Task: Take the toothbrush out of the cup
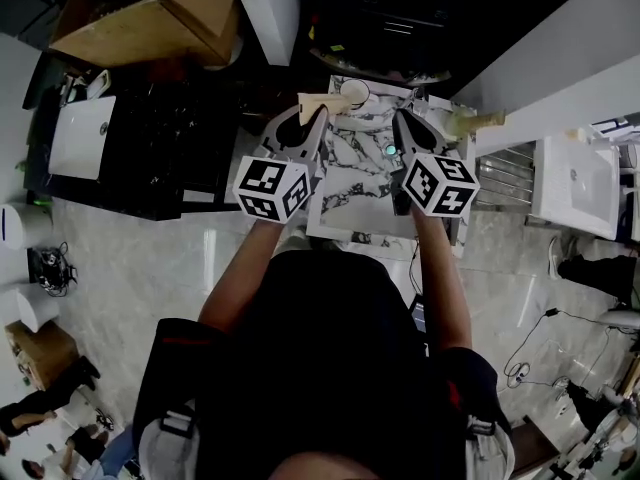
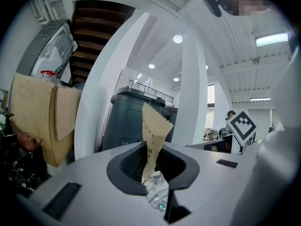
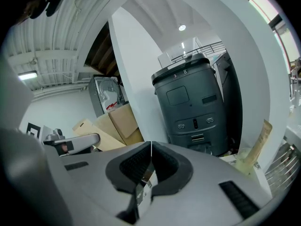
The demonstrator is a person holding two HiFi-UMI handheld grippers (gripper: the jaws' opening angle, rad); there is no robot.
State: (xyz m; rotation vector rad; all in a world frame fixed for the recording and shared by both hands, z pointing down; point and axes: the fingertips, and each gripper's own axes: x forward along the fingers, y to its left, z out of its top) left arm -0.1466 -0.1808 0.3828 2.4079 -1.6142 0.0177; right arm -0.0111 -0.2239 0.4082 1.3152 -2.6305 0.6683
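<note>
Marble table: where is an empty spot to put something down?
The near half of the marble table, nearest the person, is bare. The far end is crowded: white cup, paper packet in the left gripper, small teal thing by the right gripper.

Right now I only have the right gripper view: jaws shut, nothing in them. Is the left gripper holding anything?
Observer: Yes. The left gripper is shut on a tan paper packet with a zigzag top edge.
Operator: Where is the cup?
Observer: In the head view, a white cup stands at the far edge of the marble top, next to the packet's end.
Operator: Anything else on that top?
Observer: A small teal thing lies on it, near the right gripper.
</note>
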